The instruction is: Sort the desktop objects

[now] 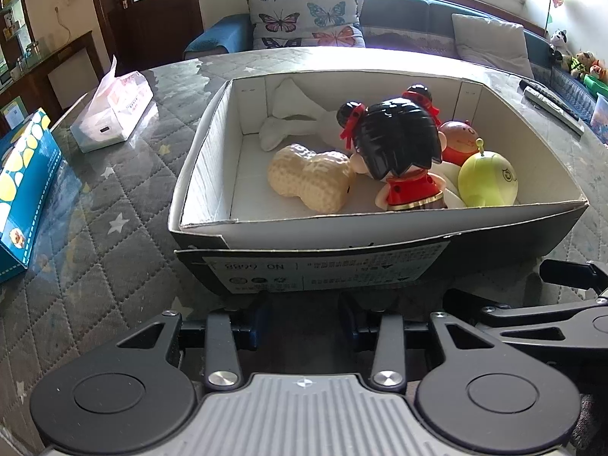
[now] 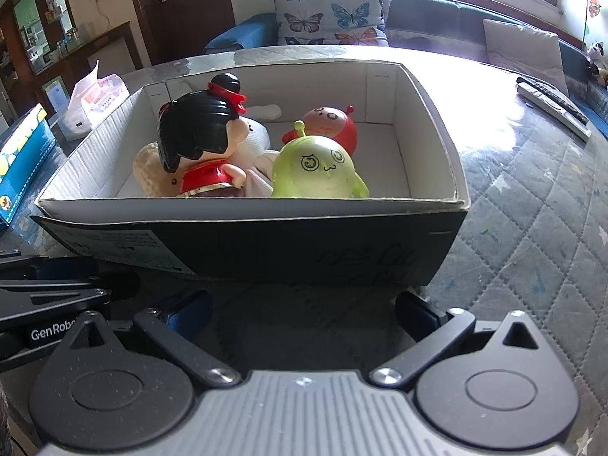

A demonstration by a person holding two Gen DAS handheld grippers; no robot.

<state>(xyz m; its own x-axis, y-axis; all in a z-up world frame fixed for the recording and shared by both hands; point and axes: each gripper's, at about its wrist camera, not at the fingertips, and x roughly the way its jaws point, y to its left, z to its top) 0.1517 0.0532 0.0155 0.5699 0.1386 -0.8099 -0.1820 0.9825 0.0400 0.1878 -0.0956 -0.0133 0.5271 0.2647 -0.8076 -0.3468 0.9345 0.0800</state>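
Left gripper [image 1: 304,323]: fingers [image 1: 258,317] parted by a moderate gap, nothing between them, low over the table just short of the box's near wall. Right gripper [image 2: 302,311]: fingers [image 2: 190,309] spread wide, likewise empty, alongside the left and also just short of the near wall, toward its right corner.

Straight ahead of both: cardboard box [image 1: 205,152], open-topped, long axis running left to right across the view, near wall bearing a printed label. Inside, all toys gathered toward the right half: black-haired doll in red [image 1: 399,144] upright near the middle, knitted cream peanut toy [image 1: 307,178] lying to its left with long axis roughly along the box, white plush [image 1: 296,117] against the far wall, green round figure [image 2: 319,167] by the near right corner, red round figure [image 2: 334,125] just behind it. Left third of the box floor bare.

Judged: sorting looks close to finished, with no loose toy visible on the table. On the quilted table cover [image 1: 95,209]: tissue pack [image 1: 114,114] and blue carton [image 1: 26,186] toward the left edge, remote controls [image 2: 554,106] near the far right edge. Right gripper nearer the remotes, left nearer the tissue pack and carton; open room on either side of the box, near wall itself the one obstacle for any forward reach, hence a lift over the rim before entering.
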